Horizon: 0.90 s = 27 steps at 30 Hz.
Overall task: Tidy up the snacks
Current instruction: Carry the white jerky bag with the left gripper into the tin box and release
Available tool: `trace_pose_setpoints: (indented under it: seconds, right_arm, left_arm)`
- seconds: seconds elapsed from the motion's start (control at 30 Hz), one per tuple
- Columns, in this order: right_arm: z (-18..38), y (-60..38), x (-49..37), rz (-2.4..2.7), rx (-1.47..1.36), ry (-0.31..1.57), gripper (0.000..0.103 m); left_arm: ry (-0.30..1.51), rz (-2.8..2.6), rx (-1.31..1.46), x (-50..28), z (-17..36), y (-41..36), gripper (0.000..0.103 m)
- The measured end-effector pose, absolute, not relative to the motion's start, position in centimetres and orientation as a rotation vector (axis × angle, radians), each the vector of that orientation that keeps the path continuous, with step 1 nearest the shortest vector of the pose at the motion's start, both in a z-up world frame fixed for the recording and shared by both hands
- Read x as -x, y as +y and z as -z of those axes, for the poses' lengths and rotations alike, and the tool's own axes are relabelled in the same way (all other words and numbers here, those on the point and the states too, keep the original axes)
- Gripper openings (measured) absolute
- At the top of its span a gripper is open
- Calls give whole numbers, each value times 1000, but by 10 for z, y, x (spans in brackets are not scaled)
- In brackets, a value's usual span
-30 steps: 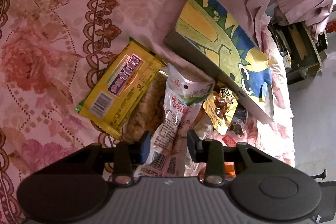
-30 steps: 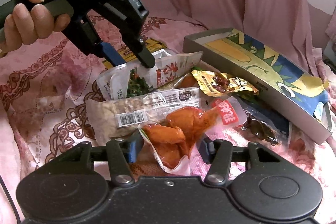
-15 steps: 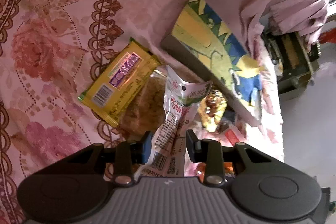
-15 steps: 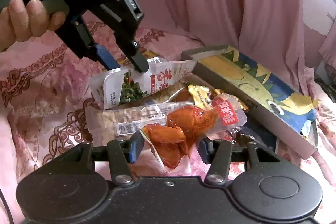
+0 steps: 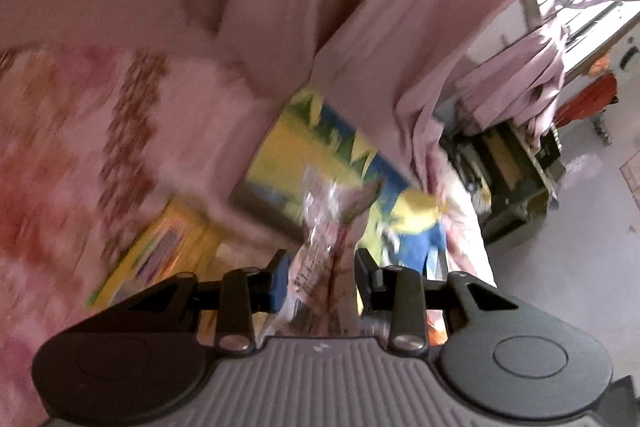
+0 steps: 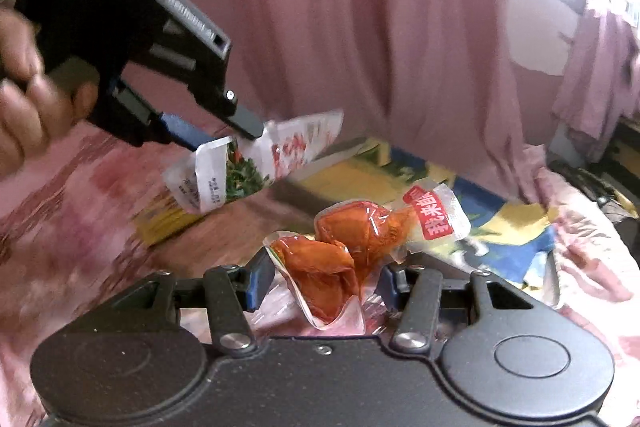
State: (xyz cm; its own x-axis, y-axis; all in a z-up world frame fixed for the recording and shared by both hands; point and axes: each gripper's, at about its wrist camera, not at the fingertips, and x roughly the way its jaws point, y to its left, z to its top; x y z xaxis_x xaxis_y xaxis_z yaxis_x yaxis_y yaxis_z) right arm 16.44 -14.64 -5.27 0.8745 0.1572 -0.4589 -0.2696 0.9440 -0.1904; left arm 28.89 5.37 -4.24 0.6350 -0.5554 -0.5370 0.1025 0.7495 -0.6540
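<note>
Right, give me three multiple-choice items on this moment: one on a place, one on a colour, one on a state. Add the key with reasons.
1. Where is the white packet with green leaves?
A. flat on the bedspread
B. in the air, in the left hand-held gripper
C. inside the cartoon box

2. What colour are the contents of the clear packet in the right hand-held gripper?
A. orange-red
B. green
C. black

3. What is the state of the cartoon box?
A. held up by a hand
B. standing on end
C. lying on the floral bedspread

Key:
1 B: the right wrist view shows it clamped at its top, clear of the bed.
2 A: orange-red pieces show through the film.
3 C: it lies flat behind both packets.
</note>
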Motion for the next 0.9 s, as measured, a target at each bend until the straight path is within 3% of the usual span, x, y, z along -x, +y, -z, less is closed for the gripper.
trace_pose_setpoints:
  seconds: [0.1, 0.5, 0.9]
  right_arm:
    - [45, -160, -187, -173, 176, 447, 55]
    - [66, -192, -255, -70, 83, 495, 55]
    - [79, -212, -310, -20, 46, 481, 56]
  left_arm:
    - [722, 416, 657, -309, 39, 36, 31]
    - [814, 365, 611, -332, 67, 18, 33]
    - [922, 323, 565, -328, 85, 22, 58]
